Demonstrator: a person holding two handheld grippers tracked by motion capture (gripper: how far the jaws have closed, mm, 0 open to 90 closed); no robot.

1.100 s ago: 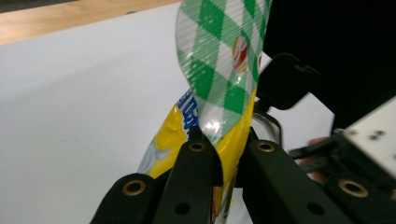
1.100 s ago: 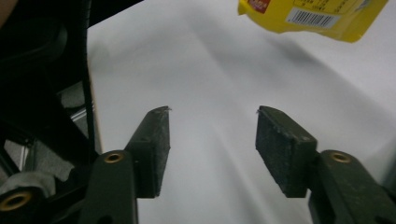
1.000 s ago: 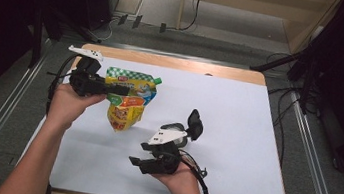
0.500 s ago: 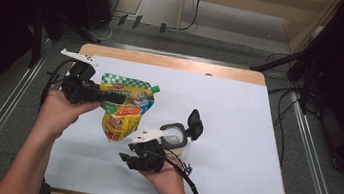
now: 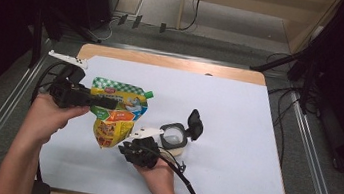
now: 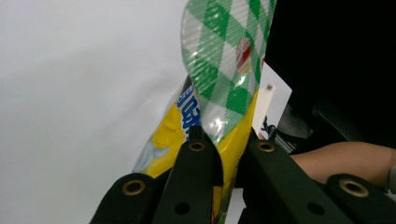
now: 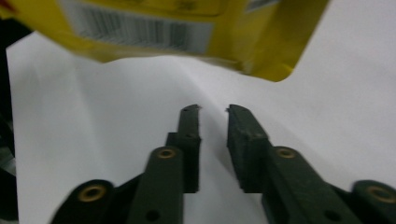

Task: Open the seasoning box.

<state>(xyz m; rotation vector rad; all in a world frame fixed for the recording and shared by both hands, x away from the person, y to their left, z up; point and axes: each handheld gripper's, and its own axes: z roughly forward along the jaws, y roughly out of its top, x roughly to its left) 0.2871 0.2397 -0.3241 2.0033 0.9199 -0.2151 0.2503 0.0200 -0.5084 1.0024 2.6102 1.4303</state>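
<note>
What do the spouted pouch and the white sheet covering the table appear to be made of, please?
The spouted pouch looks like thin, glossy plastic film: in the left gripper view its green-checked top shines with fine ribbing where it is sealed, and the body creases softly. The white sheet looks like matte paper or thin card, without glare; which one is unclear. It lies on a wooden tabletop.

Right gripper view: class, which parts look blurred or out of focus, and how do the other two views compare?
Right gripper view: the yellow pouch with its barcode is smeared, and the near tongs are soft. Left gripper view: the pouch's green checked top shows glare streaks. High view: evenly lit on the white table sheet, dark surroundings, slightly soft overall.
</note>
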